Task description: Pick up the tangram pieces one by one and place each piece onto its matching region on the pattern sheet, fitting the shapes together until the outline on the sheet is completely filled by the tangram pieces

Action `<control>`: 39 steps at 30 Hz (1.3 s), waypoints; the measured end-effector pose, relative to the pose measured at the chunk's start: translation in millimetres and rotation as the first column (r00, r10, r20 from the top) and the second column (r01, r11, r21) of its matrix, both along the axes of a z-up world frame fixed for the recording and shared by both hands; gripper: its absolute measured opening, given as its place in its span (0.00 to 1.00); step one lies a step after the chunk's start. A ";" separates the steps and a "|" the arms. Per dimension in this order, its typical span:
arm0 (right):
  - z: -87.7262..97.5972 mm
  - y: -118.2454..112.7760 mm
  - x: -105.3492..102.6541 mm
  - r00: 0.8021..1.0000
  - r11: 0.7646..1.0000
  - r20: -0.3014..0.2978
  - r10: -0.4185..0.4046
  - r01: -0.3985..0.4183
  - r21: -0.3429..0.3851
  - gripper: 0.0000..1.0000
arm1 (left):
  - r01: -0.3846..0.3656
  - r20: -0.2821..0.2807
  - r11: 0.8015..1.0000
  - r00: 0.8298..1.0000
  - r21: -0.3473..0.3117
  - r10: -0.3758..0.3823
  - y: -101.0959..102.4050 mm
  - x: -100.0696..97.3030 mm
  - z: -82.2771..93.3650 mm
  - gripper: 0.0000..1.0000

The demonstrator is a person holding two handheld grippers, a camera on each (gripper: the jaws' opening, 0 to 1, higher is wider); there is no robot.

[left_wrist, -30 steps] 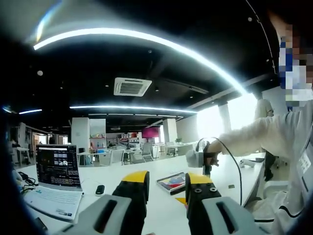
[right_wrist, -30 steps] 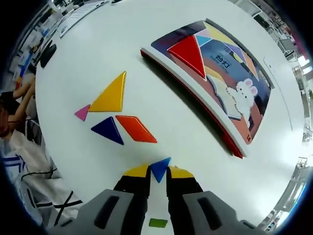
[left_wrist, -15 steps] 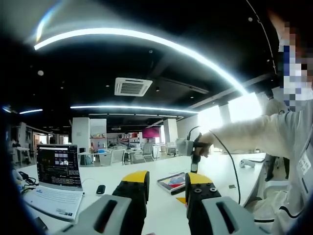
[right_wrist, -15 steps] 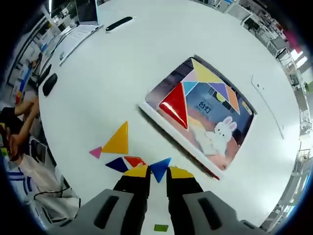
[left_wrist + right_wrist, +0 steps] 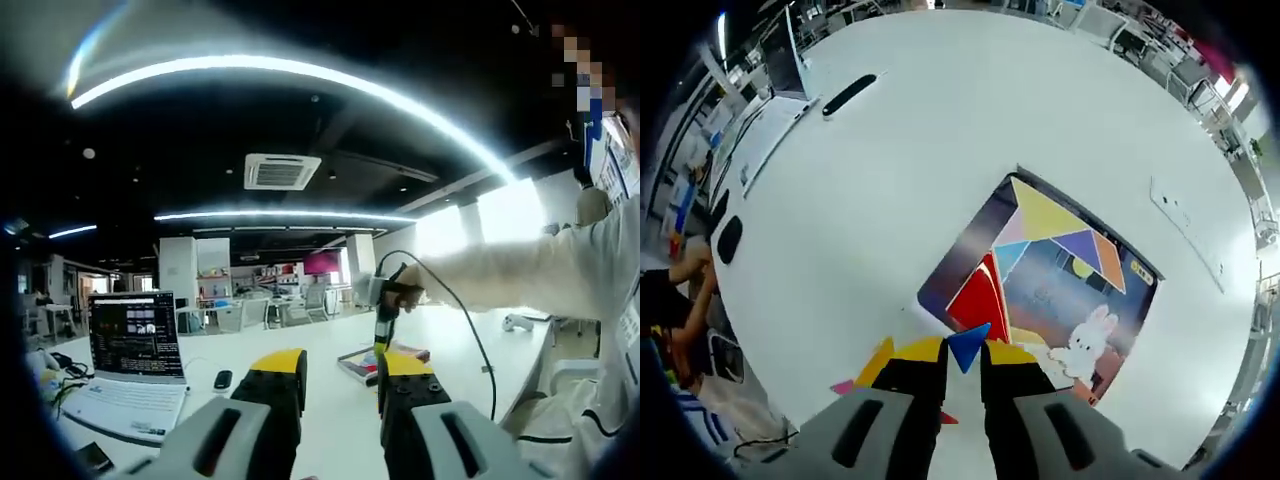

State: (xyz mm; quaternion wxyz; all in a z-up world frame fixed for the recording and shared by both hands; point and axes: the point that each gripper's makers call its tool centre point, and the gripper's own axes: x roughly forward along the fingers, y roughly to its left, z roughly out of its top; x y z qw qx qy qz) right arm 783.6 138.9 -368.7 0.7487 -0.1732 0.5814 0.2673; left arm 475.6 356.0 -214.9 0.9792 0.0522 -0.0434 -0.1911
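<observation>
Blue plastic sits pinched between the jaws of my right claw (image 5: 963, 352): a small blue triangle (image 5: 967, 346), its point sticking out past the tips. The jaws are nearly closed on it. I judge I am carrying it toward the sheet, high above the counter (image 5: 890, 180).

Just past the tips, at twelve o'clock in the right gripper view, lies the pattern sheet (image 5: 1040, 285). A red triangle (image 5: 978, 298) is already laid on it, right beyond the blue one. The rest of the outline still shows printed colours, a yellow region (image 5: 1045, 215) and a purple region (image 5: 1083, 245) among them, so I count one piece placed, one in hand, and most of the figure left to fill.

At nine o'clock from the tips a yellow triangle (image 5: 877, 360) and a pink piece (image 5: 843, 386) wait on the counter, half hidden behind the claw, with an orange corner below them. I cannot tell how many more lie underneath.

My left claw (image 5: 338, 372) is held level, jaws parted and empty. Beyond it, at twelve o'clock in the left gripper view, the right claw hangs over the sheet in the person's hand (image 5: 400, 292); a laptop (image 5: 135, 352) stands at nine o'clock.
</observation>
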 end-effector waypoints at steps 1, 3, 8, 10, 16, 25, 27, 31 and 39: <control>-0.9 0.8 5.5 1.000 1.000 0.003 -0.005 0.005 0.002 0.15 | 0.001 -0.006 1.000 1.000 0.007 -0.001 -0.1 0.3 -1.5 0.30; -3.2 2.9 12.5 1.000 1.000 0.005 -0.029 0.029 0.007 0.15 | 0.007 -0.013 1.000 1.000 0.021 -0.007 -1.8 0.4 -3.3 0.30; -9.5 4.6 36.8 0.997 0.998 0.028 -0.068 0.068 -0.009 0.15 | 0.042 -0.017 0.998 0.999 0.041 -0.041 -11.9 -0.7 -4.4 0.30; -11.9 5.8 38.5 0.996 0.997 0.041 -0.078 0.078 -0.012 0.15 | 0.052 -0.020 0.997 0.998 0.051 -0.052 -14.2 -1.6 -5.6 0.30; -20.4 6.7 43.7 0.989 0.990 0.044 -0.142 0.142 -0.004 0.15 | 0.053 -0.017 0.997 0.998 0.051 -0.052 -12.8 -1.1 -3.5 0.30; -25.7 8.1 48.0 0.984 0.985 0.046 -0.173 0.174 0.000 0.15 | 0.040 -0.015 0.998 0.999 0.039 -0.039 -8.8 -1.8 -4.5 0.30; -26.2 11.0 46.9 0.985 0.985 0.042 -0.170 0.170 0.008 0.15 | 0.040 -0.013 0.998 0.999 0.039 -0.039 -8.9 -2.2 -4.2 0.30; -30.3 10.7 46.2 0.984 0.985 0.039 -0.172 0.172 0.003 0.15 | 0.042 -0.014 0.998 0.999 0.041 -0.041 -9.8 -2.5 -5.0 0.30; -31.1 9.9 50.8 0.980 0.980 0.029 -0.197 0.196 0.016 0.15 | 0.044 -0.014 0.998 0.999 0.040 -0.043 -9.9 -2.1 -5.4 0.30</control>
